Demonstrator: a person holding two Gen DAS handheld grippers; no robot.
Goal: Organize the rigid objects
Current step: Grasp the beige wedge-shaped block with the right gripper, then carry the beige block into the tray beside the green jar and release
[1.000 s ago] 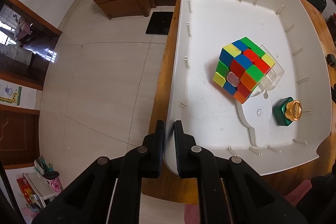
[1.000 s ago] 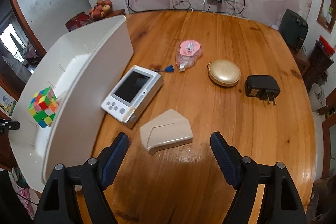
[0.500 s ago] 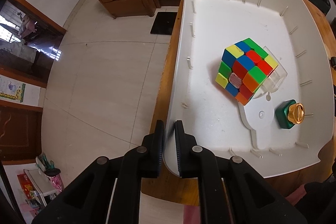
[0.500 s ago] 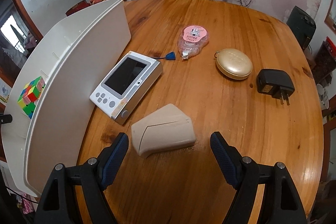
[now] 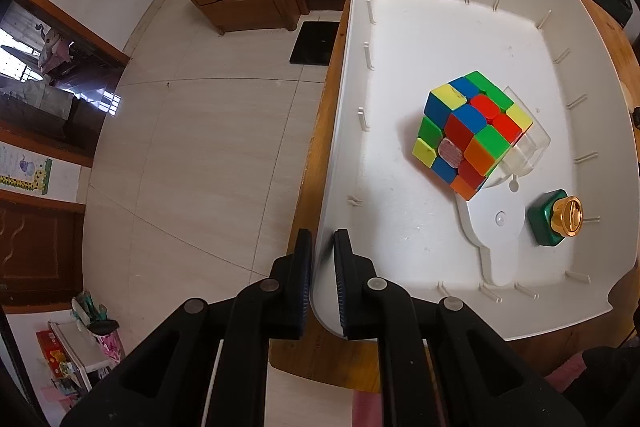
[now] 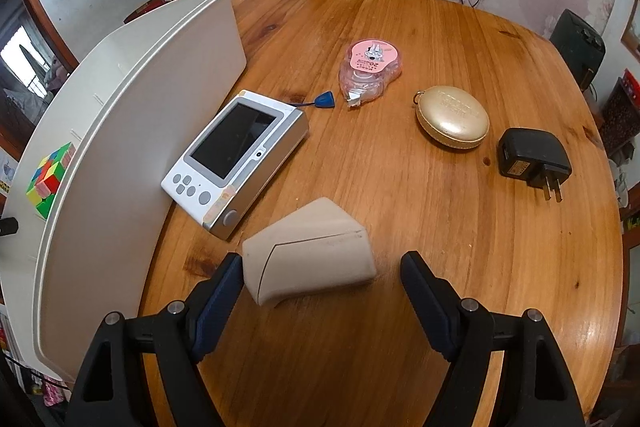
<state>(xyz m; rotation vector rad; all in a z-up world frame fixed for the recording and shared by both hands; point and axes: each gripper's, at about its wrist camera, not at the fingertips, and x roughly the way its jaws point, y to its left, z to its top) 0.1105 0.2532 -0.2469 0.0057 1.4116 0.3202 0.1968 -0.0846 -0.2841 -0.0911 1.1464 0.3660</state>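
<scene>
A round wooden table (image 6: pixel 400 75) fills the right wrist view, backed by floral wallpaper and a row of wall sockets; pale floor tiles and a wooden cabinet are seen beyond the table's edge in the left wrist view. A white plastic bin (image 5: pixel 460 39) is set at the table's edge, and its near corner wall is clamped between the narrow jaws of the left gripper (image 5: pixel 323 267). Inside the bin a multicoloured puzzle cube (image 5: pixel 472 135) is seen resting against a clear plastic piece (image 5: pixel 528 151) and on a white flat piece, with a green bottle with a gold cap (image 5: pixel 556 219) just beside them.

On the open table, a white handheld device with a dark screen (image 6: pixel 236 155) lies just beside the bin's outer wall. Farther out are found a pink correction tape dispenser (image 6: pixel 370 67), a small blue tag (image 6: pixel 326 99), a gold oval case (image 6: pixel 452 123) and a black plug adapter (image 6: pixel 532 157), all well apart from one another.

A beige wedge-shaped case (image 6: pixel 308 251) with a thin seam line across its face lies near the device's corner. It is straddled by the right gripper (image 6: pixel 320 275), whose jaws have just been closing: the left finger is at or against the case's left end, while the right finger stands clear of it.
</scene>
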